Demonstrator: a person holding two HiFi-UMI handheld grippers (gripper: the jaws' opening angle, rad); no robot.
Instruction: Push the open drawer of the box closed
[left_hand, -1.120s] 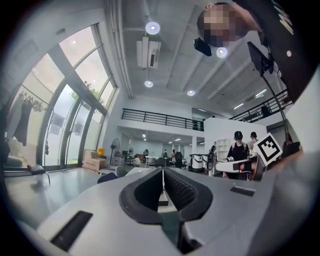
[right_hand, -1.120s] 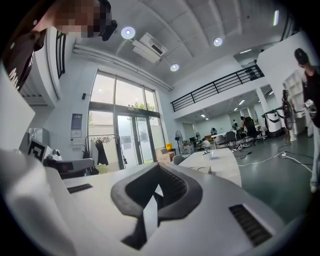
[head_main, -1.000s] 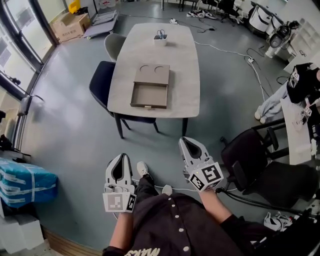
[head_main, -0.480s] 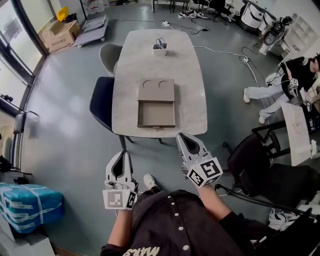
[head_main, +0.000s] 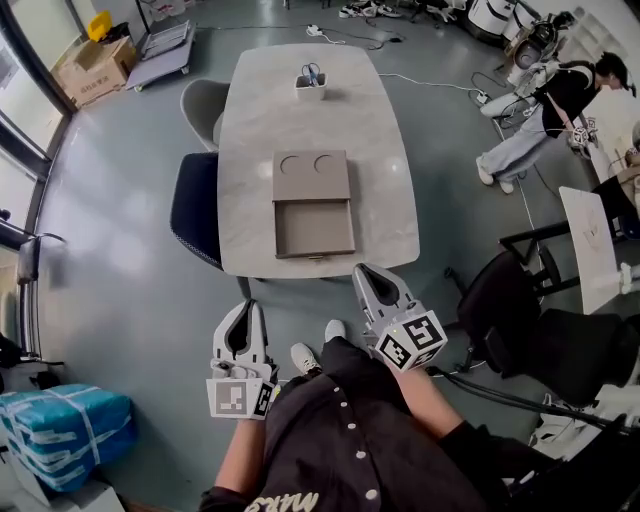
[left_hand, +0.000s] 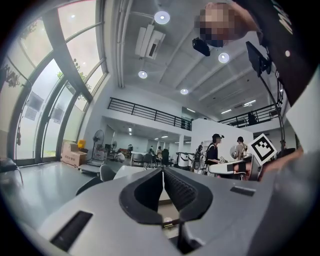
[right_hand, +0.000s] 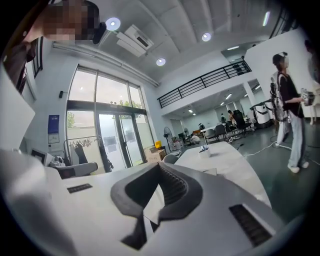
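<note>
Drawer (head_main: 314, 228) and its box (head_main: 312, 176) lie flat on the pale table (head_main: 250, 120), ahead of both grippers and well apart from them. The drawer is pulled fully out toward the person, so its front edge is the part nearest the jaws. It sits ahead and a little to the left of the right gripper (head_main: 368, 272), and ahead and to the right of the left gripper (head_main: 243, 310). Both grippers hang close to the person's body, short of the table edge. Each gripper's own view shows its jaws pressed together with nothing between them.

From where I stand, the job in hand is the reach, since nothing touches the drawer yet. Jaws pressed together suit a push, because they make one blunt nose. I would set that nose on the middle of the front edge and drive straight away from the body, along the drawer's length. An off-centre push could skew the tray or slide the whole box up the table. The spare gripper could brace the far end of the box.

The drawer is a shallow grey-brown tray, empty as far as I can see. The box beyond it matches in colour and has two round hollows (head_main: 308, 162) in its top
</note>
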